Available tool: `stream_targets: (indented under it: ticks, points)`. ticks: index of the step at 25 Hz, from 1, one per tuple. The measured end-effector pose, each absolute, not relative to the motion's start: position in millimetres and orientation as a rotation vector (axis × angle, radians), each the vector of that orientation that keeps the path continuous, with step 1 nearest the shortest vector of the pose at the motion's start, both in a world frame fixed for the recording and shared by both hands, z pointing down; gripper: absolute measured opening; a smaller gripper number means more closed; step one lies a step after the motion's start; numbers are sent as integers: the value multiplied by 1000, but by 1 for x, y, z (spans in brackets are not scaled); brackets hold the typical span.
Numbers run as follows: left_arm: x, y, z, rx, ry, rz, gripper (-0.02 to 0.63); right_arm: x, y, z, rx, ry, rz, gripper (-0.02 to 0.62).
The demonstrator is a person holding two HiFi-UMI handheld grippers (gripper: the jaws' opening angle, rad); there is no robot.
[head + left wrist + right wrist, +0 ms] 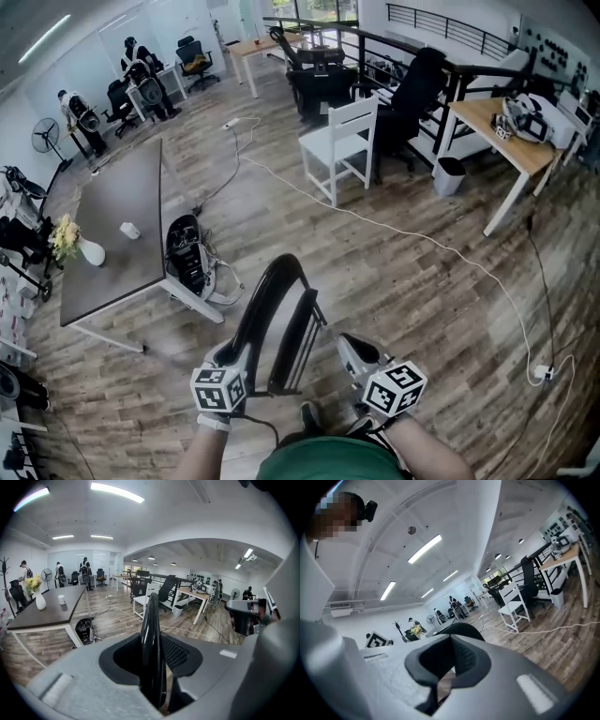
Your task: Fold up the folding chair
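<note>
The black folding chair (281, 319) stands on the wood floor right in front of me, its seat swung up close to the back. My left gripper (228, 354) is shut on the left side of the chair's frame; in the left gripper view the black frame tube (151, 634) runs upright between the pads of the left gripper (155, 667). My right gripper (349, 349) hovers to the right of the chair, apart from it. In the right gripper view the right gripper (440, 686) is shut with nothing between the pads, and the chair's curved top (461, 629) shows beyond it.
A grey table (122, 216) with a vase stands to the left, a black computer tower (185, 248) at its foot. A white chair (342, 141) is farther ahead. A white cable (422, 239) crosses the floor. A wooden desk (506, 131) and a bin (450, 175) are at the right.
</note>
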State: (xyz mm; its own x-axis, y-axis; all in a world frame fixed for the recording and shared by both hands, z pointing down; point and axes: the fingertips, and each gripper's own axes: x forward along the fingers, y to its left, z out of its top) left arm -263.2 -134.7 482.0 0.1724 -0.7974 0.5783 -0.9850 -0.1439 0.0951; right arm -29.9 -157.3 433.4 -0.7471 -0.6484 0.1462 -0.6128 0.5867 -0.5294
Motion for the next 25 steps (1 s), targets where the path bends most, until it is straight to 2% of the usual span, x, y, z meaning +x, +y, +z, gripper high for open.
stream_targets:
  ticks: [13,25]
  points:
    - [-272,-129,479,2011,-1708,516,142,2,-145,356,-1298,2804,-340,4]
    - [-270,-135,480,2010,-1705,520,143,25,-161,360,-1387,2753,-332,3]
